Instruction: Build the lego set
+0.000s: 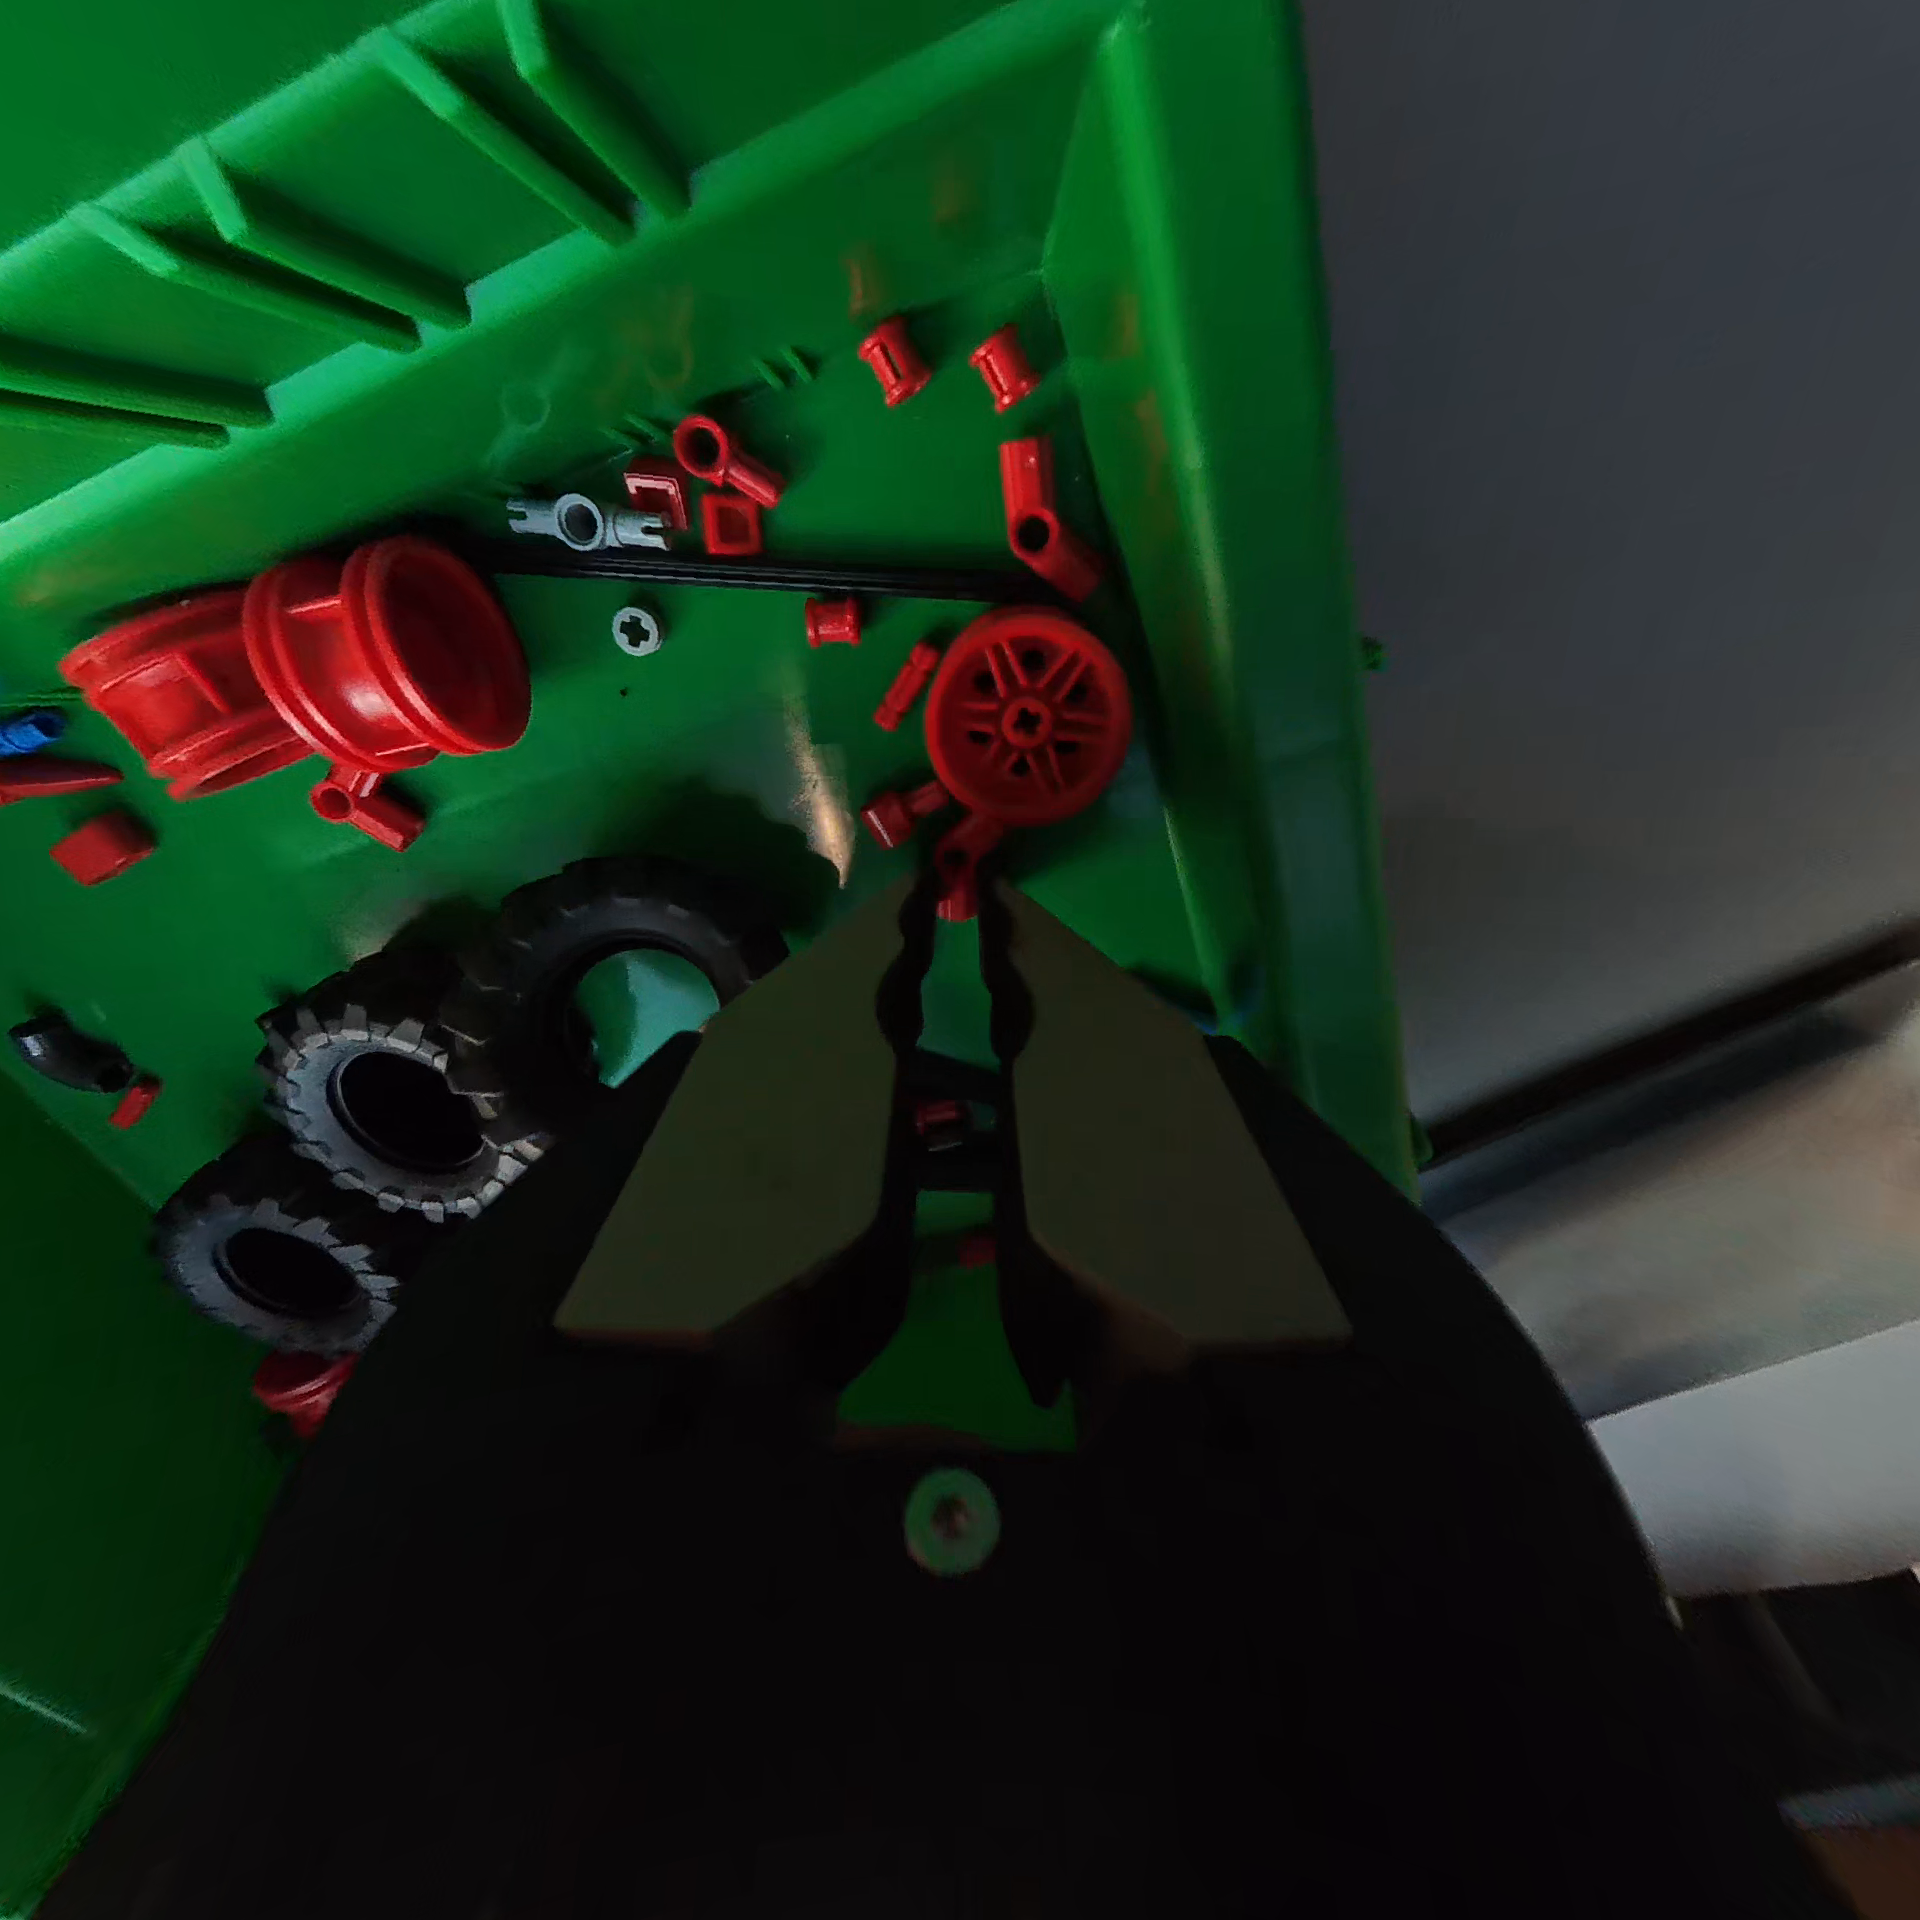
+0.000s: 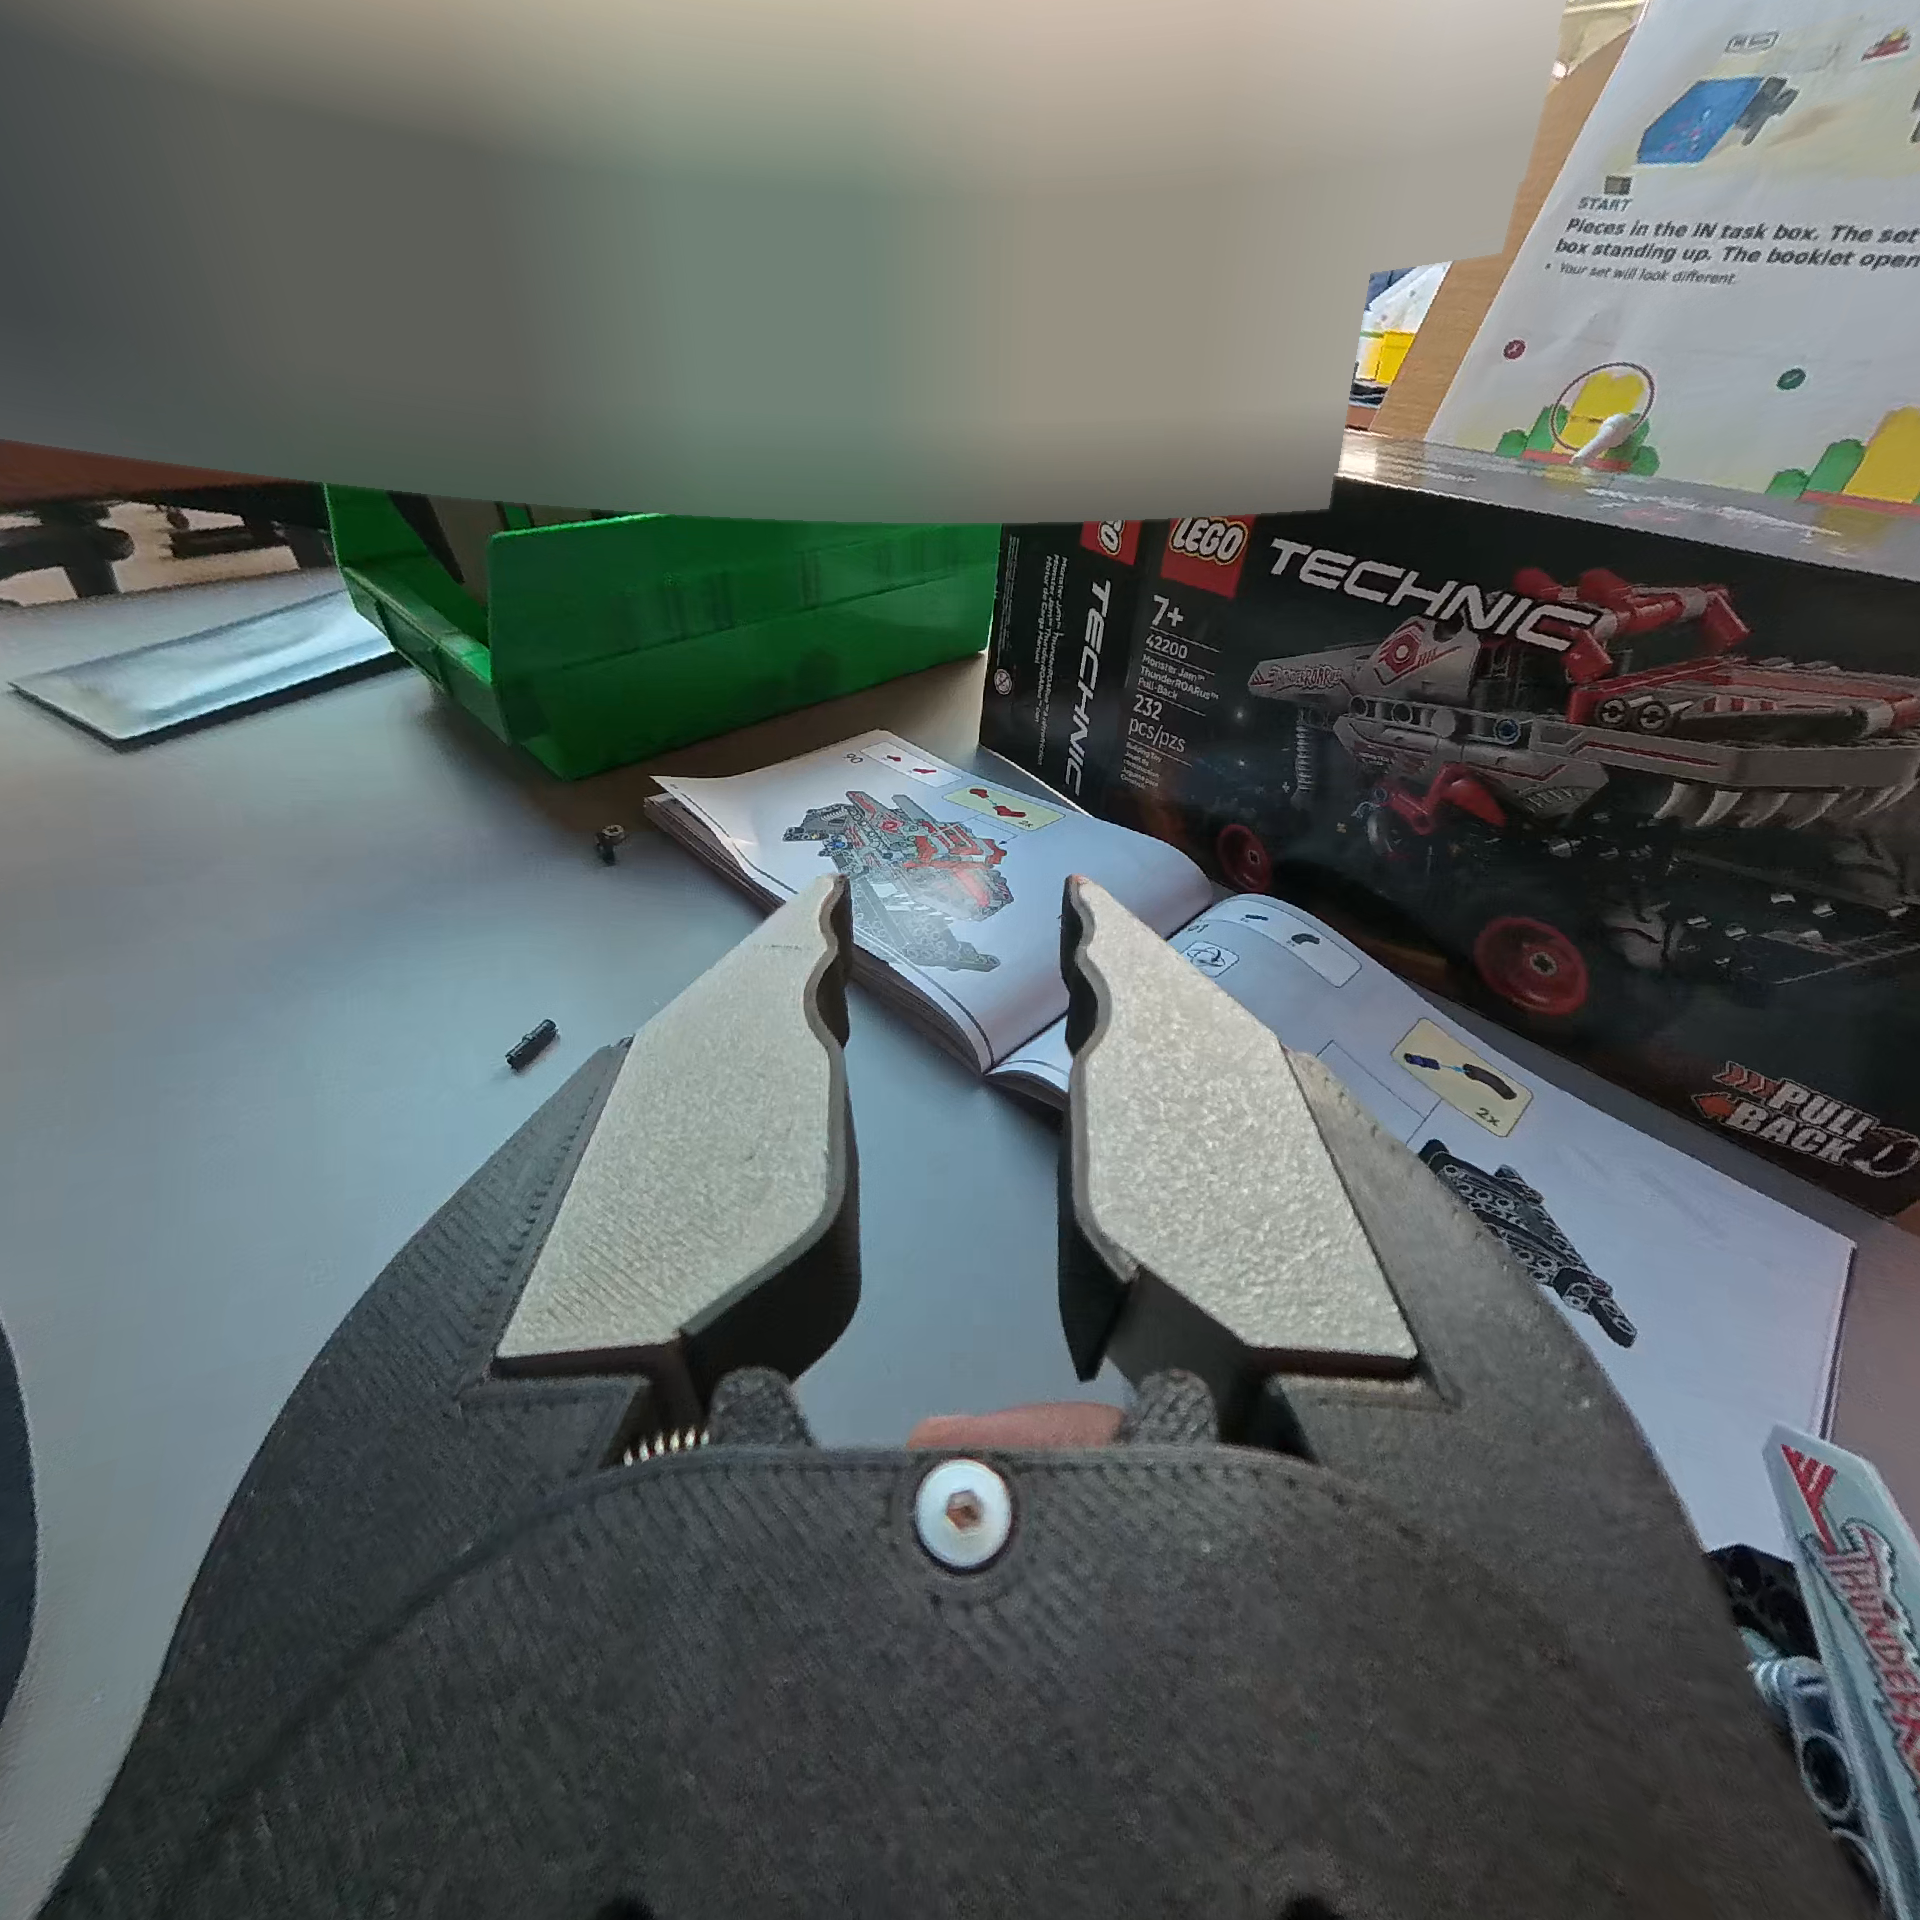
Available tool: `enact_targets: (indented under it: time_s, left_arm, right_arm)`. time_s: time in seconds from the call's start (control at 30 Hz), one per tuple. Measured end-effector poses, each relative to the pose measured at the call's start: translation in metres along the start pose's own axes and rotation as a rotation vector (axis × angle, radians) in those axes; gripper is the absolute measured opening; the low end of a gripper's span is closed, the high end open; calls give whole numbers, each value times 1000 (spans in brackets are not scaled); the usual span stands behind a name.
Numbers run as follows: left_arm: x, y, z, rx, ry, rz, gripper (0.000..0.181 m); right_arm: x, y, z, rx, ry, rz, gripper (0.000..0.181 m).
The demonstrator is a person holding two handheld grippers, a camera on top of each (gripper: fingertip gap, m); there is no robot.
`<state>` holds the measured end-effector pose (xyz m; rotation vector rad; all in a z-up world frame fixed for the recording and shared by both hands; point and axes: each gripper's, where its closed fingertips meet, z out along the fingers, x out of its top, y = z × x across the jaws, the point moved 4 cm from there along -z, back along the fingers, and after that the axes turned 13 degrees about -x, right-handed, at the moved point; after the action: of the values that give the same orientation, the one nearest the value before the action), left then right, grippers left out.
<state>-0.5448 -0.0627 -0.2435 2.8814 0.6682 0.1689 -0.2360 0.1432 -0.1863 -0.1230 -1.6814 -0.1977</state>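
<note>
In the left wrist view my left gripper [image 1: 956,888] reaches into a green bin [image 1: 1195,520] of loose pieces. Its jaws are closed to a narrow gap on a small red connector [image 1: 958,868] just below a red wheel hub [image 1: 1027,719]. Two large red rims [image 1: 384,644] and three black tyres [image 1: 395,1112] lie to the left. In the right wrist view my right gripper [image 2: 956,894] is open and empty, held above the table over the open instruction booklet [image 2: 935,842].
The green bin [image 2: 727,644] stands at the back of the grey table, the set's box [image 2: 1455,779] upright to its right. A black pin [image 2: 532,1044] and another small piece [image 2: 611,840] lie loose. Part of a built model [image 2: 1849,1662] shows at lower right.
</note>
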Motion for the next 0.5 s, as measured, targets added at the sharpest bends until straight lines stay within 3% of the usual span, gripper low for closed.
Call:
enact_targets:
  time_s: [0.03, 0.13, 0.2, 0.27, 0.33, 0.4, 0.5]
  left_arm:
    - [0, 0, 0, -4, 1, -7, 5]
    - [-3, -4, -11, 63, 0, -61, 5]
    - [-4, -9, -39, 168, 48, -135, 4]
    - [9, -9, -80, 312, 180, -213, 4]
    - [45, 5, -113, 357, 359, -280, 4]
    - [88, 21, -124, 400, 442, -310, 5]
    - [147, 43, -95, 338, 506, -360, 4]
  right_arm:
    - [1, 0, -1, 2, 5, 2, 37]
    - [2, 0, -2, 8, 18, 9, 37]
    - [4, 0, -4, 16, 27, 12, 37]
    - [5, -1, -5, 24, 40, 13, 37]
    - [7, -2, -6, 32, 54, 13, 37]
    - [8, -3, -7, 39, 58, 13, 37]
    - [7, -6, -7, 59, 52, 15, 38]
